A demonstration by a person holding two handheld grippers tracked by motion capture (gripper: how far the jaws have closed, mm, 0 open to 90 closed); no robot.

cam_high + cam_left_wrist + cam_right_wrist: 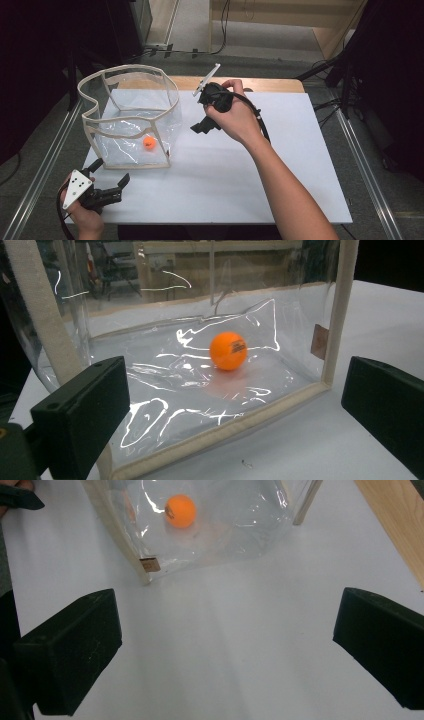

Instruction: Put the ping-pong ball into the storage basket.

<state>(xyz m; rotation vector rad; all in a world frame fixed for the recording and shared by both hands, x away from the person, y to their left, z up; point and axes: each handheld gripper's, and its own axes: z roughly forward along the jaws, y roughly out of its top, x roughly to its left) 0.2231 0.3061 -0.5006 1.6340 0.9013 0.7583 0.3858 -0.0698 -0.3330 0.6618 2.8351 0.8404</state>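
1. A clear plastic bag (131, 117) with cream fabric trim was seen standing open on the left part of the white table top (280, 165) in the high view.
2. An orange ball (149, 143) was seen lying on the bag's floor, toward its near right corner, behind the transparent wall.
3. The left gripper (112, 186) was held in the person's left hand (85, 212) at the near left corner of the table, just in front of the bag's near wall and apart from it.
4. Its jaws were spread wide with nothing between them; in the left gripper view the ball (228, 351) was framed between the two black jaws through the clear wall, and the bag's cream bottom seam (240, 422) ran across the foreground.
5. The right gripper (202, 124) was held in the person's right hand (235, 117) above the table, to the right of the bag and clear of its rim.
6. Its jaws were likewise parted widely and nothing was pinched; bare white table was seen between them in the right gripper view.
7. In that view the ball (180, 511) was seen farther off inside the bag (230, 525), near a small brown tag (150, 565) at the bag's corner post.
8. A strip of wooden edging (395, 535) was seen along the table at the upper right of the right gripper view.
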